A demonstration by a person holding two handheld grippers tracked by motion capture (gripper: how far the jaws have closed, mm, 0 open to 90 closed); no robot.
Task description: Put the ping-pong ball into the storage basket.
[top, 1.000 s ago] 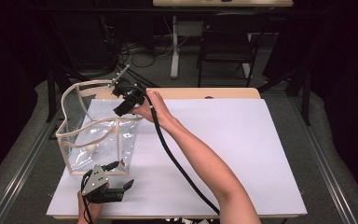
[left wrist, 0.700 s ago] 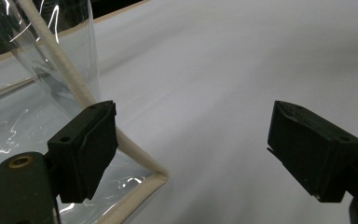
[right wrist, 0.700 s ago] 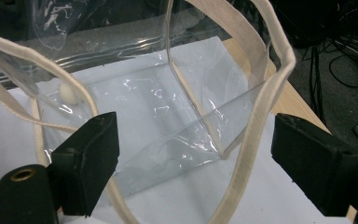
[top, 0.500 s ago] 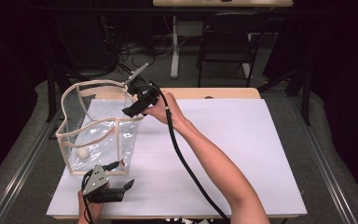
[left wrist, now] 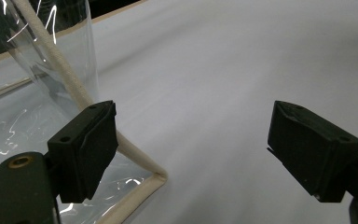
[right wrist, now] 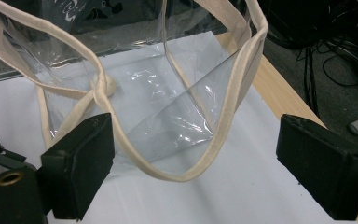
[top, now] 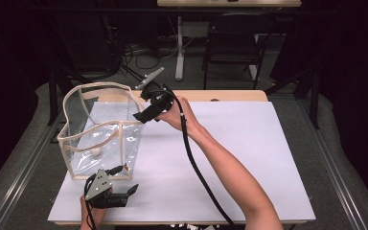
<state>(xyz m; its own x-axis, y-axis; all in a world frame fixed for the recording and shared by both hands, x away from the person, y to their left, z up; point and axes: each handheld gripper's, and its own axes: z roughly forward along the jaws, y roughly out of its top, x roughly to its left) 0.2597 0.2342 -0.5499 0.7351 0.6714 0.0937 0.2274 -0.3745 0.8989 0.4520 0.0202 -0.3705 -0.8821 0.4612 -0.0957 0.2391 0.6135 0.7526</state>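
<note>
Progress reads as partial: clear tote bag stands open at the table's left with a small white ball inside, right gripper beside its rim, left gripper near its base, both jaws apart, empty.

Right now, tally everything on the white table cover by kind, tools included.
Clear bag with cream trim: 1
Small white ball inside the bag: 1
Hand-held tools: 2, left tool and right tool
Total: 4
</note>
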